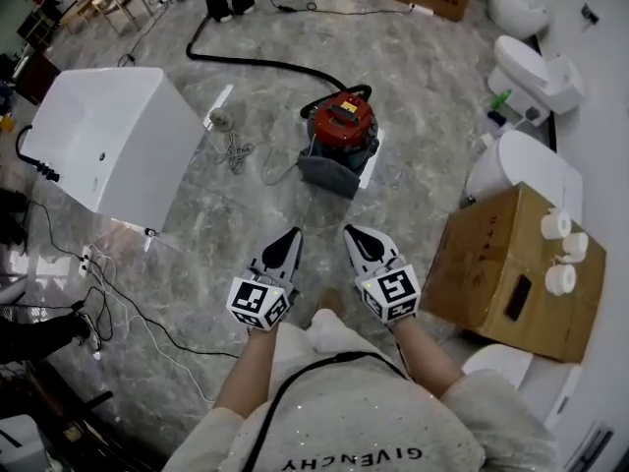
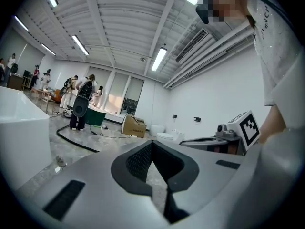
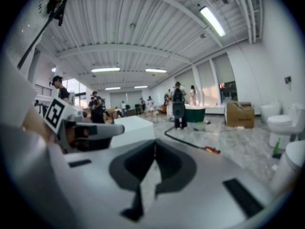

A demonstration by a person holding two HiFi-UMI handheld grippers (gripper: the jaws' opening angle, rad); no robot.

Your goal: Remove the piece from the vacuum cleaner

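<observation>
The vacuum cleaner (image 1: 341, 126) is a red drum with a black top on a grey base, standing on the marble floor ahead of me. A black hose (image 1: 251, 63) runs from its top away to the far left. My left gripper (image 1: 292, 234) and right gripper (image 1: 351, 231) hover side by side, well short of the vacuum and pointing towards it. Both are shut with nothing between their jaws. In the left gripper view the left gripper (image 2: 152, 146) has its jaws together, and the right gripper (image 3: 155, 149) shows the same in its own view. Which piece of the vacuum comes off I cannot tell.
A white tub (image 1: 108, 141) stands to the left, with loose cables (image 1: 234, 151) between it and the vacuum. On the right is a cardboard box (image 1: 501, 264) carrying paper rolls (image 1: 556, 226), with white toilets (image 1: 536, 72) behind it. People stand far across the room (image 2: 81, 104).
</observation>
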